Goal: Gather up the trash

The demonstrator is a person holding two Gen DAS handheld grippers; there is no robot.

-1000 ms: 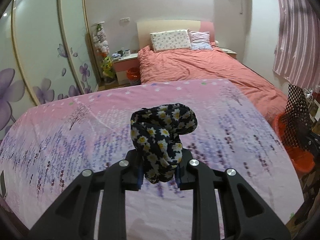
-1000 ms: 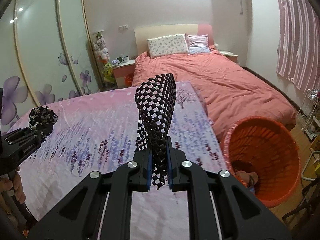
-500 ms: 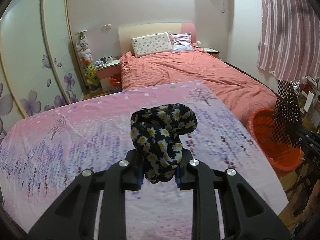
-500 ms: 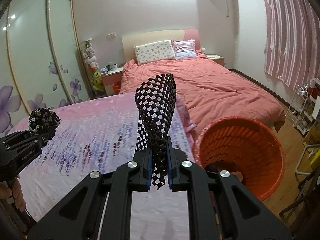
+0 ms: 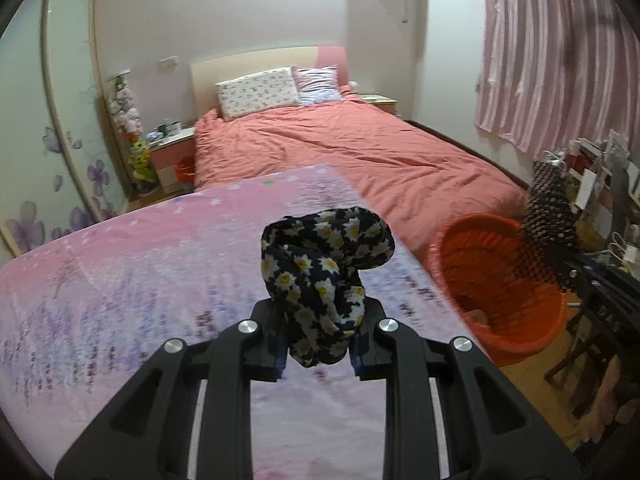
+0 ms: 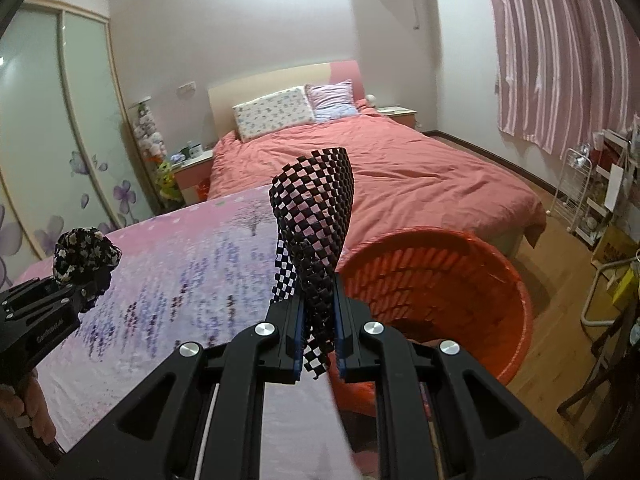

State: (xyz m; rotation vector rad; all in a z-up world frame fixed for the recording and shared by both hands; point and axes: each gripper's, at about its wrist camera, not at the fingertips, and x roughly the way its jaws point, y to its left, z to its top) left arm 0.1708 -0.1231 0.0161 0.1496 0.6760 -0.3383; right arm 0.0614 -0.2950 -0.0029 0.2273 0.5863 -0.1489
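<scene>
left gripper (image 5: 318,354) clamped a daisy-print cloth (image 5: 324,268), right gripper (image 6: 316,346) a checkered cloth (image 6: 314,220); both likely needed release over the orange basket (image 6: 516,280)

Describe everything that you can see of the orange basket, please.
The orange basket is a round, deep tub of woven-looking plastic with a lattice wall. It stands upright and open on the wooden floor, close beside the pink flowered bedcover, below the foot of the salmon bed. Something small lies at its bottom, too unclear to name.
</scene>
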